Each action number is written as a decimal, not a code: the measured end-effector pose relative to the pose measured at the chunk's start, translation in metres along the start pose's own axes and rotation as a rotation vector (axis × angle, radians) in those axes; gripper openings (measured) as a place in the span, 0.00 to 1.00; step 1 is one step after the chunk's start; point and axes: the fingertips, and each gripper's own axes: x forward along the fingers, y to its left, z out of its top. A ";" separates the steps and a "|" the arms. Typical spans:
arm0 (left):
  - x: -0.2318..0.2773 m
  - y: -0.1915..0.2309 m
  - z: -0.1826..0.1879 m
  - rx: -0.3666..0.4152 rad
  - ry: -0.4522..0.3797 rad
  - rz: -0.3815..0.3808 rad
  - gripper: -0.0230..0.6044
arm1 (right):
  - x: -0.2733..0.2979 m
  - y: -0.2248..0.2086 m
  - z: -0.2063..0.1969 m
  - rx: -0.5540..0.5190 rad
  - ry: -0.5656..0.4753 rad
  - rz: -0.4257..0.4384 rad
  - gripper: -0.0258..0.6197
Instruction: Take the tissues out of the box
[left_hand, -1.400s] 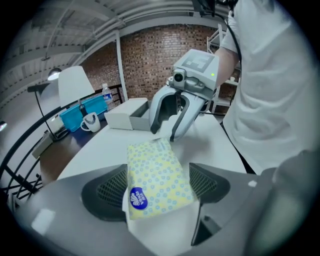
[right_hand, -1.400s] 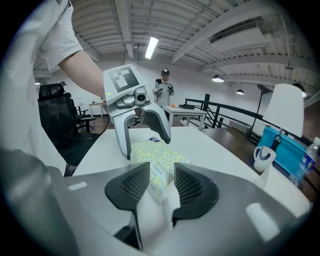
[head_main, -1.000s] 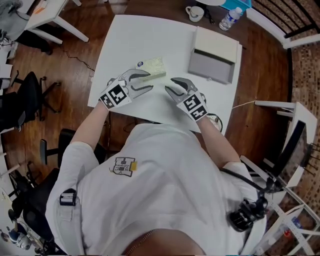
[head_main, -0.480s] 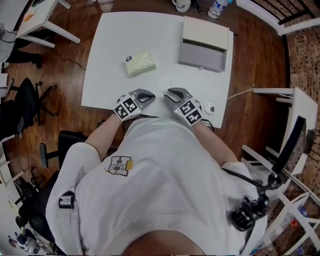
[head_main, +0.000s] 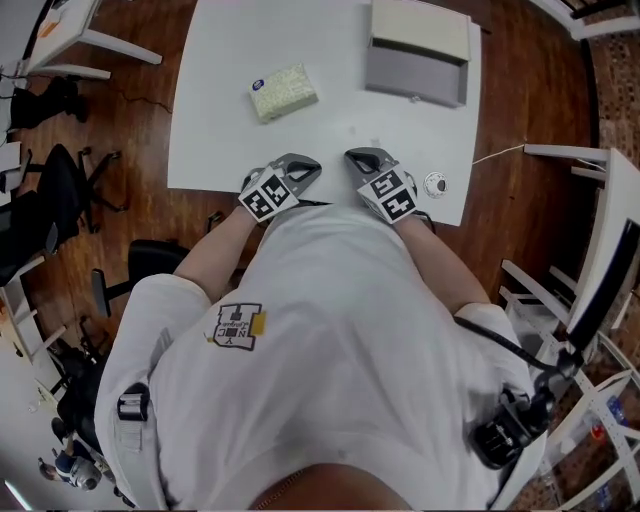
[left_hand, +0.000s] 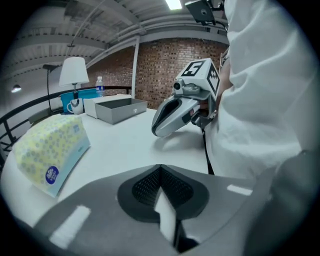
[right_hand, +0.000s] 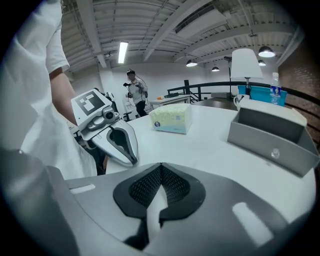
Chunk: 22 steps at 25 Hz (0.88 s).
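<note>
Head view: tissue pack (head_main: 283, 92) lies flat on the white desk (head_main: 210, 150), upper left of frame. It is a soft rectangular pack in a pale yellow-green dotted wrap with a round blue label at its left end. It sits outside the grey box (head_main: 417, 60), well apart from it. The box is at the upper right, open, with its pale lid up behind it. A small round object (head_main: 435, 184) is by the near desk edge on the right. The left hand-held gripper (head_main: 312, 168) and right hand-held gripper (head_main: 352, 157) are both at the near desk edge at mid-frame, tips pointing toward each other and close but apart. Marker cubes face up. Bare forearms angle in from a white shirt, elbows out. Both grippers are well short of the pack.

Left gripper view: jaws are fully together, with nothing between them. The pack is at left of frame, lying on the desk, with a light blue side panel and the blue label on the near end. The right hand-held gripper is at upper centre, resting on the desk with its nose down and cube on top. The box is far behind it, by a lamp, cup and bottle.

Right gripper view: jaws are pressed together and empty. The left hand-held gripper is at left of frame, its tip on the desk and its jaws closed. The pack is at centre in the distance, upright on its long side. The box is at right, open side toward the camera. A person stands far back.
</note>
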 end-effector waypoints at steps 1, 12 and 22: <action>0.001 0.000 0.000 0.011 0.010 -0.002 0.04 | 0.001 0.000 -0.001 0.001 0.003 0.000 0.04; 0.005 -0.004 -0.005 0.037 0.037 -0.025 0.04 | 0.001 0.001 -0.008 -0.007 0.016 -0.007 0.04; 0.008 -0.012 -0.006 0.036 0.027 -0.034 0.04 | -0.005 0.003 -0.014 -0.020 0.028 -0.014 0.04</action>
